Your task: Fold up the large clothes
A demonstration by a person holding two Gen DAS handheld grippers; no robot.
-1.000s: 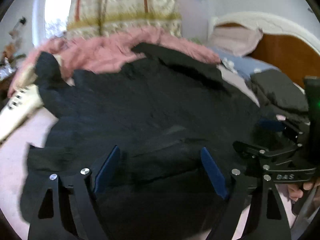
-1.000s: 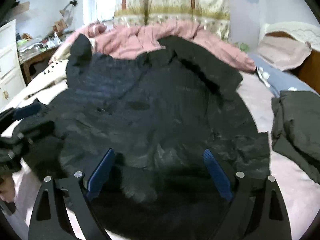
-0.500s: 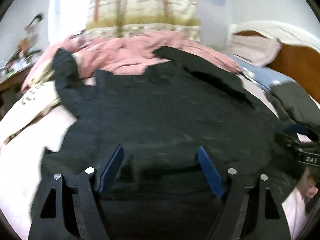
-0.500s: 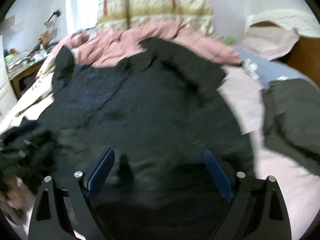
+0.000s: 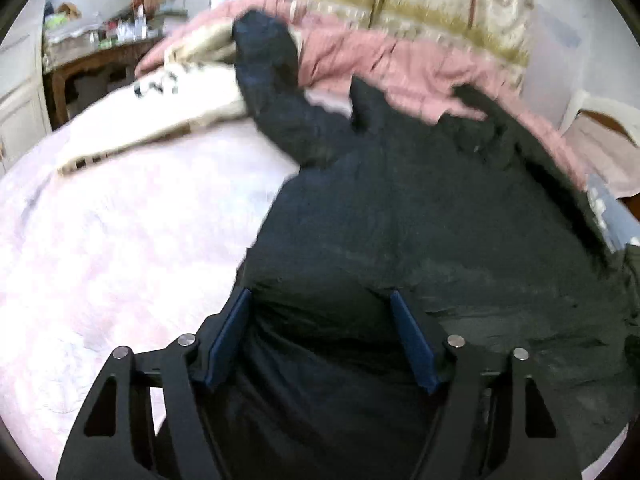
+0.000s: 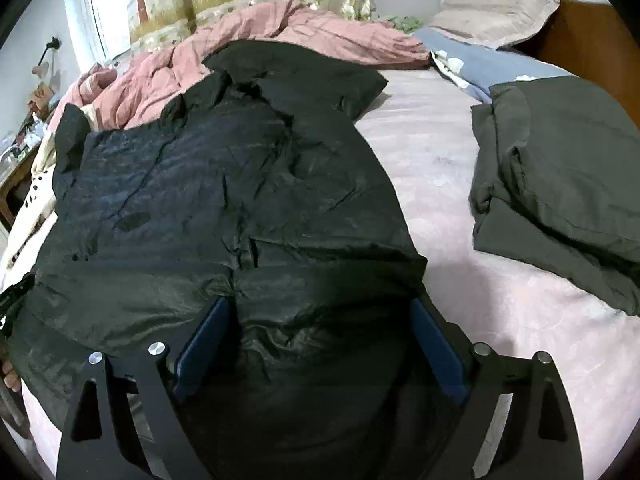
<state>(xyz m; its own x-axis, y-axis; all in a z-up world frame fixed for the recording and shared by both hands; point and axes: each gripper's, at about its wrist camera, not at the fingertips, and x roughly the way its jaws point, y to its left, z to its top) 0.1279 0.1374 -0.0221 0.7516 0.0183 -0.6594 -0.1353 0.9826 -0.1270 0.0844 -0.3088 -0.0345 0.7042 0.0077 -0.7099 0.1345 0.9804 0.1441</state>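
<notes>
Left tool (image 5: 320, 340) swung leftward; black jacket (image 6: 224, 184) lengthwise, collar away.

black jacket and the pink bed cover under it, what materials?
Black jacket: likely thin nylon or polyester shell, slight sheen, crinkled, puffy as if padded. Pink bed cover: looks like matte cotton with a faint pale pattern; the exact weave is too fine to tell.

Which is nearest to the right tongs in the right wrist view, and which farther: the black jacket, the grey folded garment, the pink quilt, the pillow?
1. Black jacket, directly under the right tongs.
2. Grey folded garment, to the right.
3. Pink quilt, beyond the jacket.
4. Pillow, far right, by the headboard; close to the quilt's distance.
</notes>
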